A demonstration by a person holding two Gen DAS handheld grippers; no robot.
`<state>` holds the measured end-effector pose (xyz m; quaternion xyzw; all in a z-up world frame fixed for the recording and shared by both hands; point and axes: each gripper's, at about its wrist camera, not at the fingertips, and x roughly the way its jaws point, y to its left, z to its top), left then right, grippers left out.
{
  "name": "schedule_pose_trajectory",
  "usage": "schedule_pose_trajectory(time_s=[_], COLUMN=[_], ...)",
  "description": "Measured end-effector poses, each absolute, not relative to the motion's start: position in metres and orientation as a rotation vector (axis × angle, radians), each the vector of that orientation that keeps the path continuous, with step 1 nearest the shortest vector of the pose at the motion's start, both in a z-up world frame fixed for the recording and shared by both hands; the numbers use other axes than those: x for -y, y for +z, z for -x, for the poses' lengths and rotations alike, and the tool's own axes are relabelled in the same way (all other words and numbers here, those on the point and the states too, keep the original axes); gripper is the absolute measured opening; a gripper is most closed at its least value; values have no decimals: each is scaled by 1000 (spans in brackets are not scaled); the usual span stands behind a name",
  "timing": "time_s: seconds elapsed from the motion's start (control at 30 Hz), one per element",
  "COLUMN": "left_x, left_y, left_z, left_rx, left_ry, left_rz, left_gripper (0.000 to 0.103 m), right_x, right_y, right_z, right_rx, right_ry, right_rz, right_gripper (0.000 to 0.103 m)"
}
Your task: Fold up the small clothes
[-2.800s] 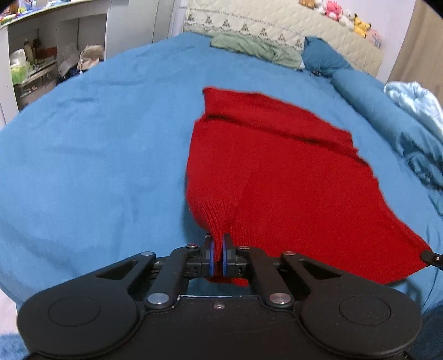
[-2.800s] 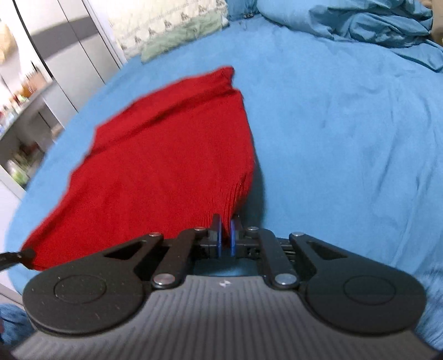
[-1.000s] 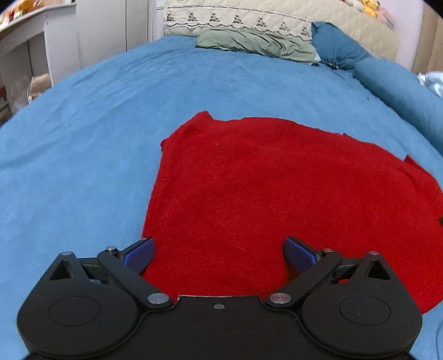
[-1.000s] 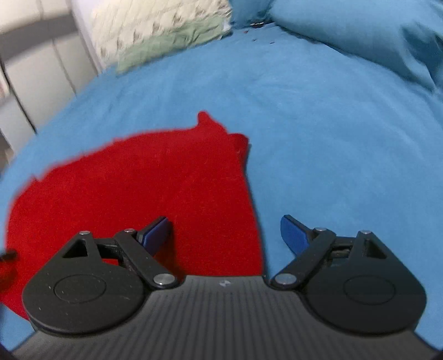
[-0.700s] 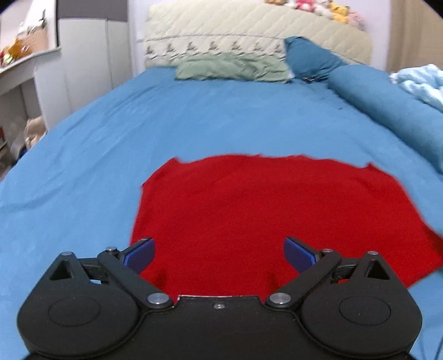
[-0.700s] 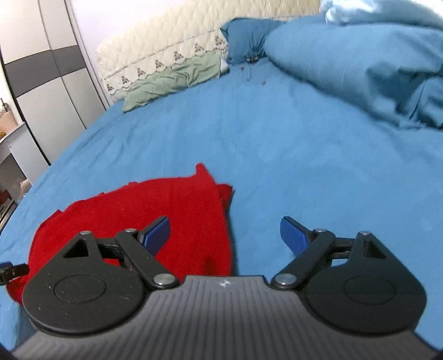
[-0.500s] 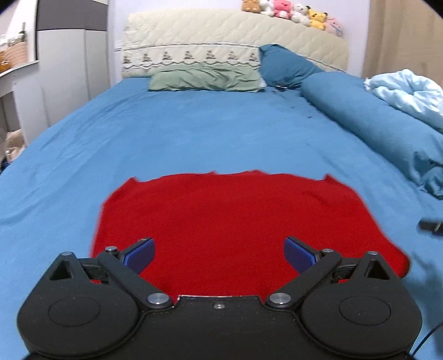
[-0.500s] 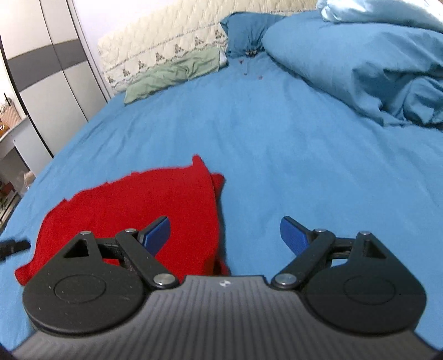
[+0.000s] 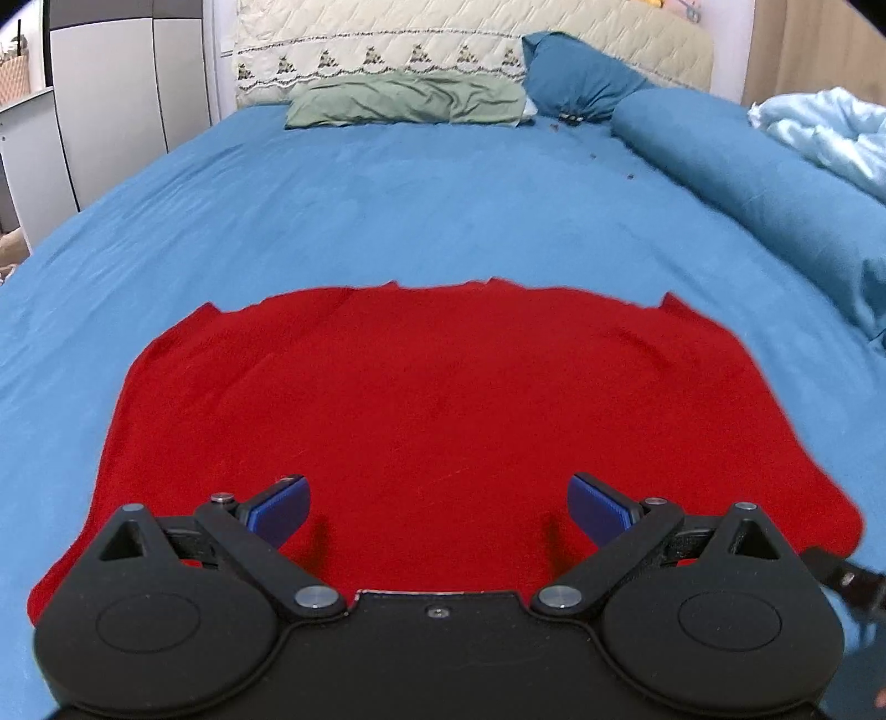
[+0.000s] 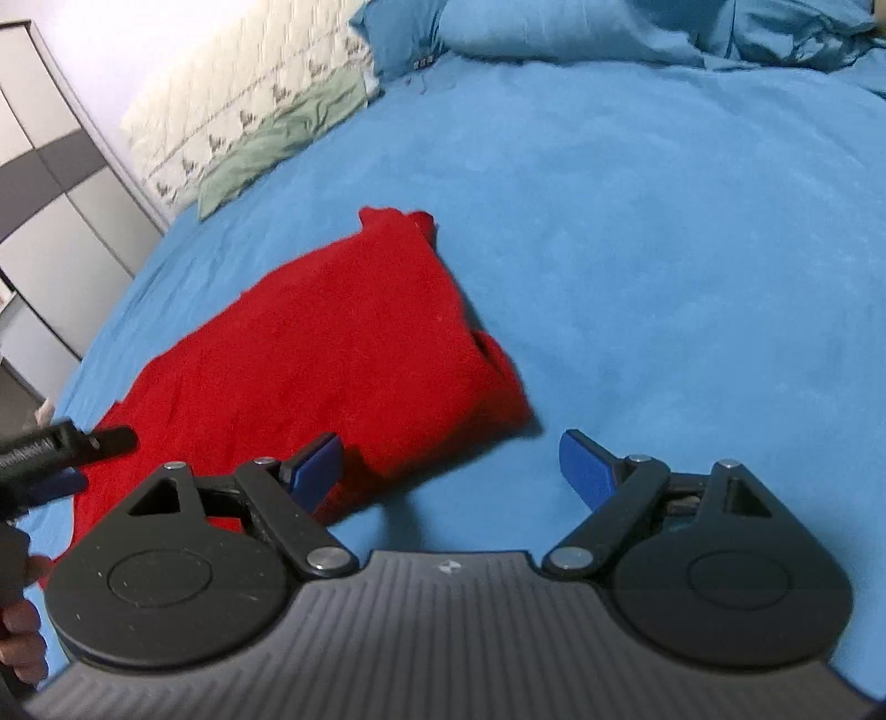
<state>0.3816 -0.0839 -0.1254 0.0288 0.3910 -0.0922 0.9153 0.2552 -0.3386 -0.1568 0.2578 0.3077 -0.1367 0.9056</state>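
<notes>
A red knit garment [image 9: 432,404] lies flat on the blue bed sheet [image 9: 421,199], folded over once. It also shows in the right wrist view [image 10: 332,343], where its near right corner bulges a little. My left gripper [image 9: 437,507] is open and empty, just above the garment's near edge. My right gripper [image 10: 448,462] is open and empty, over the sheet at the garment's near right corner. The tip of the left gripper [image 10: 66,443] shows at the left edge of the right wrist view.
A green pillow [image 9: 404,102] and a cream quilted headboard [image 9: 443,39] are at the far end. A rolled blue duvet [image 9: 747,166] and a pale blue blanket [image 9: 825,127] lie along the right. White and grey wardrobes [image 9: 111,94] stand to the left.
Both grippers let go of the garment and opened, and it now lies flat on the bed. Both have since drawn back toward its near edge; the right one swung right and down.
</notes>
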Motion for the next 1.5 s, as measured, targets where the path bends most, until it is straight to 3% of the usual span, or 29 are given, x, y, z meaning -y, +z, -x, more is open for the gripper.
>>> schedule_pose_trajectory(time_s=[0.07, 0.13, 0.3, 0.43, 0.5, 0.53, 0.7, 0.77, 1.0, 1.1, 1.27, 1.37, 1.4, 1.47, 1.5], left_x=[79, 74, 61, 55, 58, 62, 61, 50, -51, -93, -129, -133, -130, -127, -125], left_y=[-131, -137, -148, -158, -164, -167, -166, -157, -121, -127, -152, -143, -140, -137, -137], left_z=[-387, -392, -407, -417, -421, -423, -438, -437, -368, -331, -292, -291, -290, -289, -289], left_rx=[-815, -830, -853, -869, -882, -892, -945, -955, -877, -859, -863, -844, -833, -812, -810], left_ry=[-176, -167, -133, -108, -99, -95, -90, -122, -108, -61, -27, -63, -66, -73, -83], left_rz=[-58, -37, -1, 14, -31, -61, -49, -10, 63, 73, 153, 172, 163, 154, 158], left_gripper=[101, 101, 101, 101, 102, 103, 103, 96, 97, 98, 98, 98, 98, 98, 98], right_x=[334, 334, 350, 355, 353, 352, 336, 321, 194, 112, 23, 17, 17, 22, 27], right_y=[-158, -161, -164, -168, -167, -164, -129, -104, -29, -47, -138, -146, -142, -131, -120], right_z=[-264, -277, -299, -295, -294, -295, -306, -318, -379, -405, -424, -420, -417, -412, -409], right_rx=[-611, -614, -599, -592, -593, -595, -541, -512, -506, -696, -956, -932, -928, -914, -880], right_ry=[-263, -255, -289, -295, -288, -272, -215, -144, 326, 557, 506, 499, 511, 547, 553], right_rz=[-536, -535, -614, -630, -607, -609, -653, -664, -495, -335, -69, -68, -79, -105, -114], right_gripper=[83, 79, 56, 44, 28, 26, 25, 26, 25, 25, 25, 36, 53, 72, 74])
